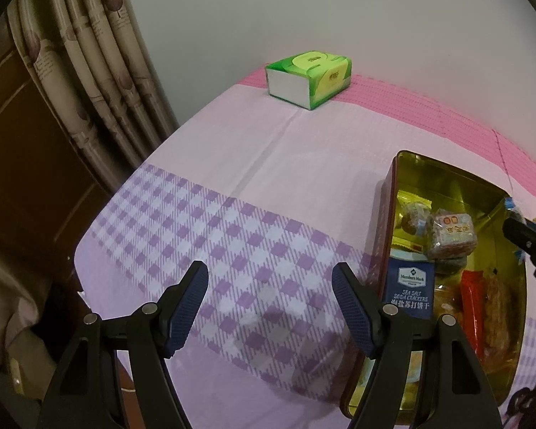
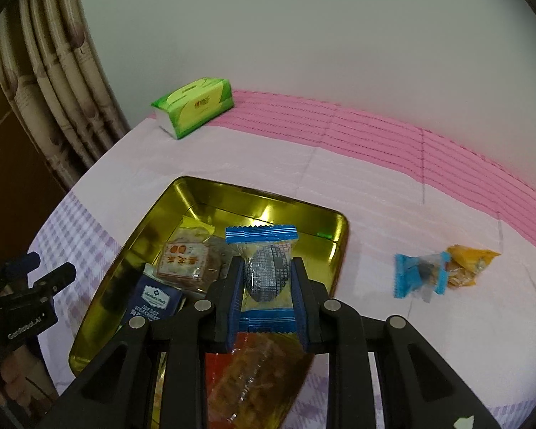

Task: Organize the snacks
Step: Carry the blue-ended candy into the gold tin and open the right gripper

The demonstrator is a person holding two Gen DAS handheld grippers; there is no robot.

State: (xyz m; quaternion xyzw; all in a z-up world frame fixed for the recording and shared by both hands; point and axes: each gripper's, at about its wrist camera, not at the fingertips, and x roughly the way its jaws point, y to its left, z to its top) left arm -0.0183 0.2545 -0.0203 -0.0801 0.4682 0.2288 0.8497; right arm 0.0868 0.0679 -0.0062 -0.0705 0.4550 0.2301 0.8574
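Pink tablecloth (image 2: pixel 375 193); tissue pack (image 2: pixel 193 105) far behind tin (image 2: pixel 182 193).

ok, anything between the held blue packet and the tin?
Nothing visible. The right claw holds the blue-wrapped snack over the open gold tin; only snacks already in the tin lie below it.

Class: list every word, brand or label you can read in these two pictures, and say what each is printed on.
"Member's Mark", "SEA SALT SODA CRACKERS" and a line of Chinese characters: blue cracker packet in the gold tin.
"GenRobot.AI": body of the left gripper.
Red Chinese characters on the clear-wrapped cake: too blurred to read.
Print on the green tissue pack: too small.
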